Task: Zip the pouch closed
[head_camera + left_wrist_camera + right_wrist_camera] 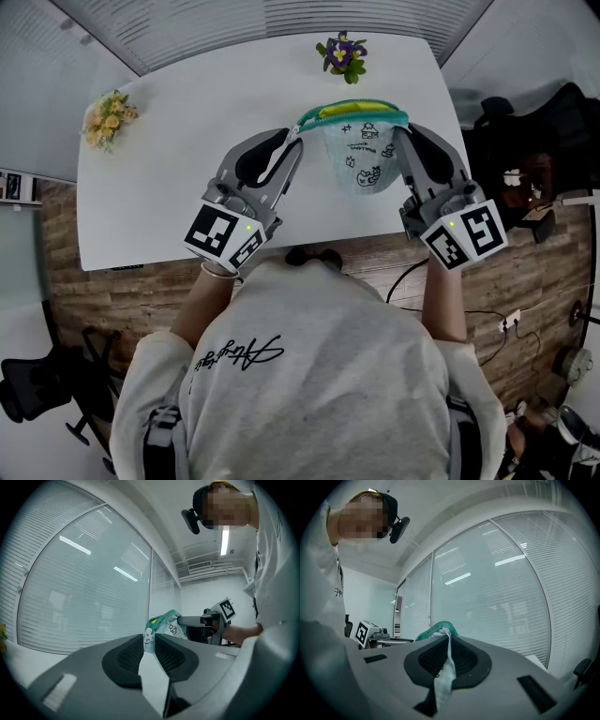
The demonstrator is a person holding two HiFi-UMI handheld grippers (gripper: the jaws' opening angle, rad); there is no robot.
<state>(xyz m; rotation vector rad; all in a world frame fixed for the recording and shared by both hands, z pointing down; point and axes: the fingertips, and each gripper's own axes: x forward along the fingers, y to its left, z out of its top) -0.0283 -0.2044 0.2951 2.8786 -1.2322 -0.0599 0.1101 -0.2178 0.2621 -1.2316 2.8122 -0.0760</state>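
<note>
A small pale pouch [364, 155] with printed cartoons and a teal zipper band hangs in the air over the white table [178, 169], stretched between both grippers. Its top gapes, showing yellow lining. My left gripper [298, 139] holds the pouch's left end: in the left gripper view its tips [148, 640] pinch the silver zipper pull [148, 634], with the pouch [169, 623] beyond. My right gripper [402, 132] is shut on the pouch's right end; in the right gripper view white fabric [448, 667] runs between its pads [464, 656], and the teal band [433, 631] shows past them.
A pot of purple flowers [343, 54] stands at the table's far edge, a yellow bouquet [108, 116] at its left end. The table's near edge runs just under the grippers. On the wooden floor are a black chair [37, 389] at left and cables [487, 319] at right.
</note>
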